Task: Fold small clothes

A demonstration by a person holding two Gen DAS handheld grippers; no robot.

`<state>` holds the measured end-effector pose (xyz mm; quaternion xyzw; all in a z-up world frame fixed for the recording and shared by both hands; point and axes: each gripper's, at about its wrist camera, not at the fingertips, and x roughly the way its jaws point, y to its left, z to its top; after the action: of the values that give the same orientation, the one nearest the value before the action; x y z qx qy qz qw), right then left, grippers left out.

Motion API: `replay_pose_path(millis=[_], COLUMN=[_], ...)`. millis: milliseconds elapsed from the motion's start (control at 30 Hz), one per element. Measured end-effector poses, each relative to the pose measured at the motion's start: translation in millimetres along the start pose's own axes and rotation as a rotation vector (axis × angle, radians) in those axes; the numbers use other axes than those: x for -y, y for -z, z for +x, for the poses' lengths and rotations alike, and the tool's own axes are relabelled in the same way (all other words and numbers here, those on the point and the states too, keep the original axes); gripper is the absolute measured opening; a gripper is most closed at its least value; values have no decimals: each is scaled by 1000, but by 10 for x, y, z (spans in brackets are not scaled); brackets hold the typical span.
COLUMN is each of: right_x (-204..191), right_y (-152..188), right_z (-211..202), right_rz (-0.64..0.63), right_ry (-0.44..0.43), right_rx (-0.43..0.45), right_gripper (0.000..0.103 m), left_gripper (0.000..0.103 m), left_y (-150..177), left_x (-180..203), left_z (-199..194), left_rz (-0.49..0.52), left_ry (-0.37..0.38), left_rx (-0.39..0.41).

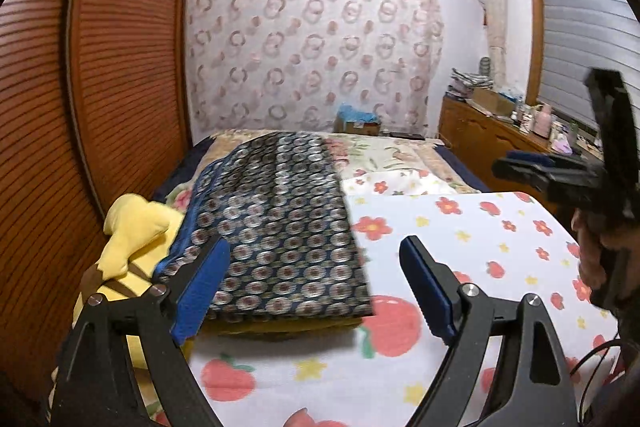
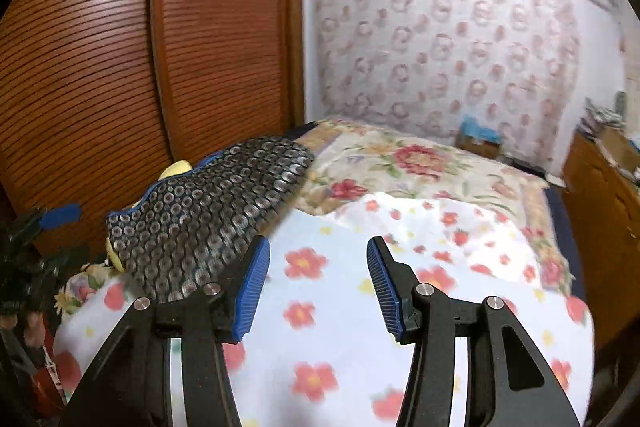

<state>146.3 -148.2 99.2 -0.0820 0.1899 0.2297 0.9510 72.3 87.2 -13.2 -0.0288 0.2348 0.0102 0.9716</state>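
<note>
Left hand-held gripper (image 1: 316, 283): jaws spread wide, blue-padded fingers (image 1: 200, 291) apart with nothing between them, held above the near part of the bed. Right hand-held gripper (image 2: 316, 287): jaws parted about halfway, likewise empty, poised over the white cloth with red flowers and strawberries (image 2: 340, 307) that covers the near end of the bed; in the left wrist view it appears at the right edge, held in a person's hand (image 1: 596, 251).

Folded dark patterned garment (image 1: 280, 219): a blue-edged piece printed with small rings, lying flat as a long rectangle on the left part of the bed, its near edge just ahead of the left gripper's left finger. It rests on a mustard-coloured layer (image 1: 280, 325) visible beneath its near edge; what that layer is cannot be told.

Yellow plush toy (image 1: 132, 227): beside the garment on its left, against the brown slatted wardrobe door (image 1: 100, 87).

Floral bedspread (image 2: 400, 163): covers the far half of the bed. Behind it hangs a curtain with ring motifs (image 1: 312, 43); a wooden cabinet (image 1: 480, 135) stands at the right under a window blind (image 1: 580, 27).
</note>
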Motion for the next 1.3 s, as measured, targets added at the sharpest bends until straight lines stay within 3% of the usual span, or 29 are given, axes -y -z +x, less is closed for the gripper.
replay_pose_path(millis=[200, 567, 600, 900, 1300], right_x=[-23, -337, -377, -741, -863], right_y=[350, 611, 660, 820, 891], right_z=[-670, -1329, -1309, -1323, -1247], right_rz=[87, 175, 202, 227, 227], right_ry=[88, 203, 185, 222, 239], right_rx=[47, 135, 78, 104, 126], right_gripper=[76, 77, 77, 76, 77], left_gripper=[87, 87, 87, 87, 87], left_y=[-78, -221, -242, -353, -418], left_x=[400, 834, 859, 983, 1013], left_z=[-110, -274, -291, -415, -530], left_rz=[40, 67, 70, 77, 84], left_ry=[38, 97, 100, 99, 101], left_rx=[21, 42, 44, 62, 85])
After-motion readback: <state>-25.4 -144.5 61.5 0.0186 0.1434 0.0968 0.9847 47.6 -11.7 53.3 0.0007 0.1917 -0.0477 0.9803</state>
